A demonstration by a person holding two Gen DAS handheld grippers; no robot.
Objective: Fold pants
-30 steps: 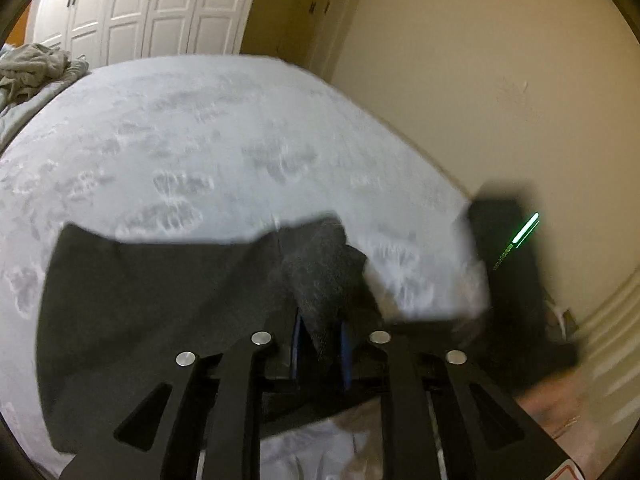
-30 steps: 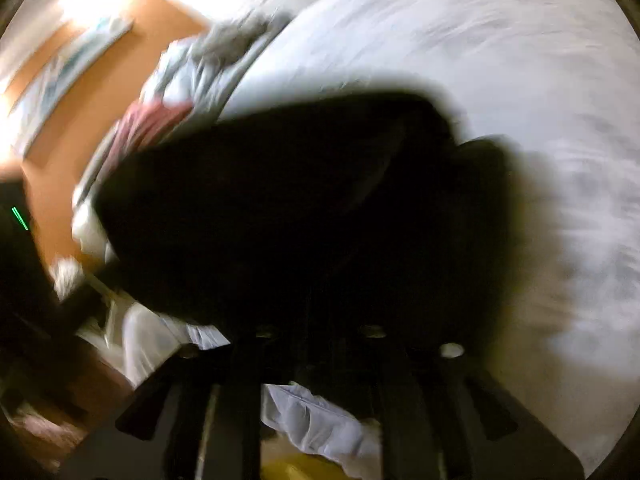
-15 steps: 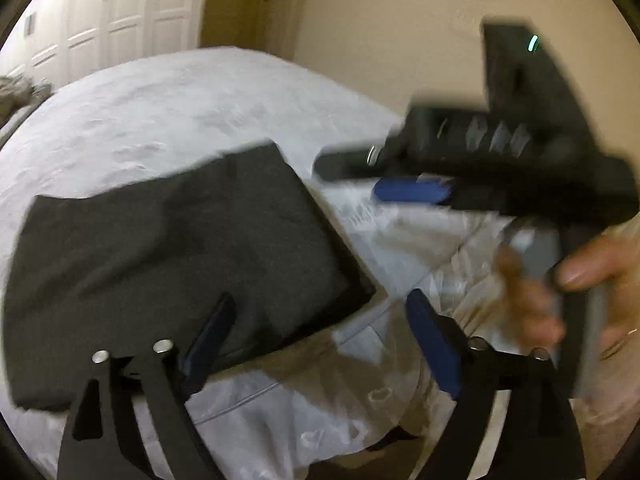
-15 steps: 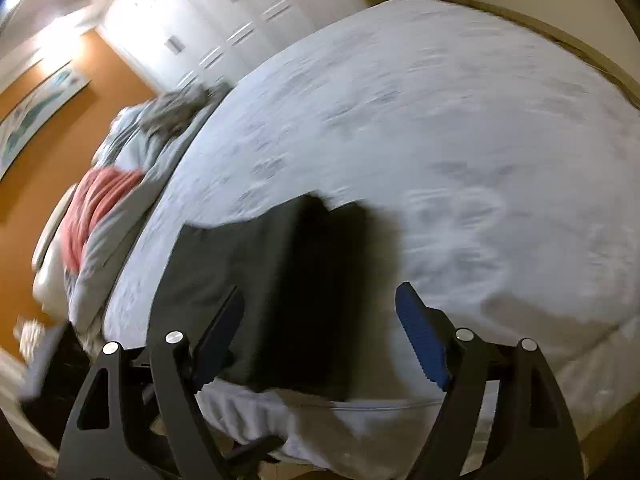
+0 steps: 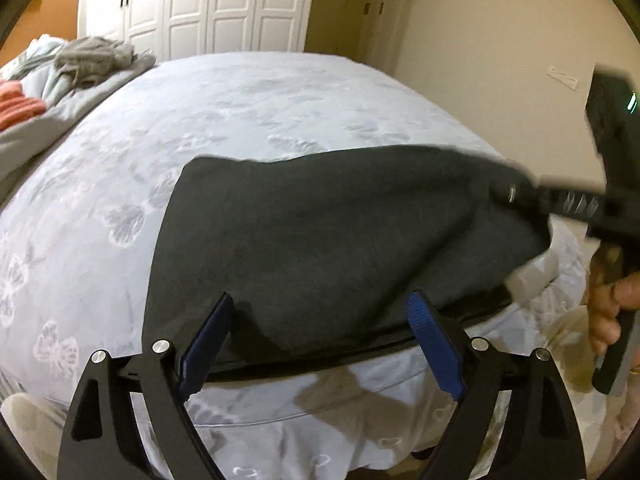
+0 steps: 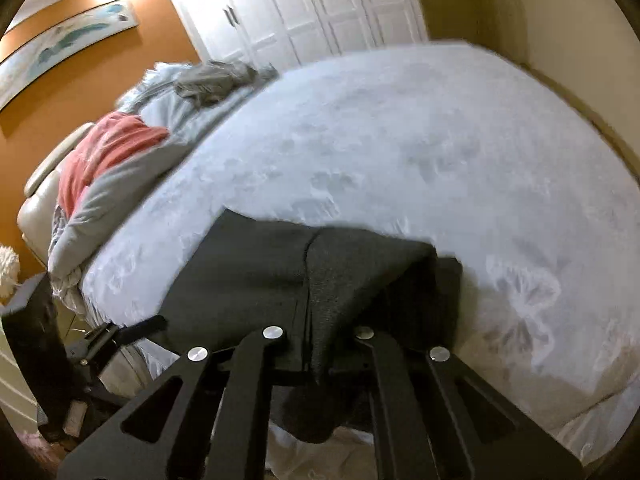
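while the dark pants [image 5: 340, 248] lie folded on the bed [image 5: 256, 120] near its front edge, the left tongs [image 5: 320, 344] hang spread wide apart just in front of that edge, gripping nothing. the right tongs [image 6: 318, 344] are drawn together, clamped on a fold of the pants' right corner, which is lifted off the bed. to the left of both tongs, a grey garment [image 6: 216, 82] and a pink blanket [image 6: 108, 148] sit on heaped bedding.
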